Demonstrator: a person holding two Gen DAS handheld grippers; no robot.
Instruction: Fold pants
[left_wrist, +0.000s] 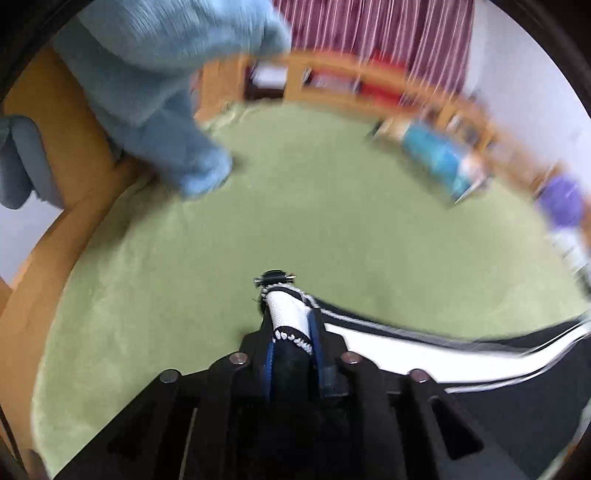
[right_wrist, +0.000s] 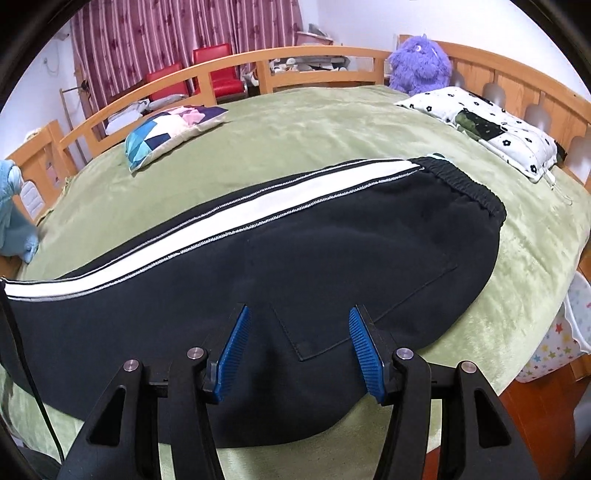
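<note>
The pants (right_wrist: 295, 251) lie stretched across the near half of a bed covered with a green blanket (right_wrist: 314, 125), black with a broad white stripe (right_wrist: 236, 214) running along the upper edge from the leg end at the left to the gathered elastic waistband (right_wrist: 465, 188) at the right; a stitched patch pocket (right_wrist: 362, 295) faces up near the seat. The right gripper (right_wrist: 299, 347) sits low over that pocket area with its blue pads (right_wrist: 232, 354) spread wide apart, holding nothing. The left gripper (left_wrist: 291, 325) is clamped on the leg end of the pants (left_wrist: 424, 354), a white and black cuff (left_wrist: 288, 314) bunched between its blue pads, the stripe trailing off to the right above the blanket; that view is blurred. Beyond the garment rest a patchwork cushion (right_wrist: 166, 129) to the left and a white floral pillow (right_wrist: 491, 129) to the right, with a purple plush toy (right_wrist: 417, 62) against the wooden bed rail (right_wrist: 229, 70). A light blue plush (left_wrist: 159, 92) leans at the bed's far left edge, and maroon curtains (right_wrist: 166, 40) hang behind red chairs (right_wrist: 218, 70)
</note>
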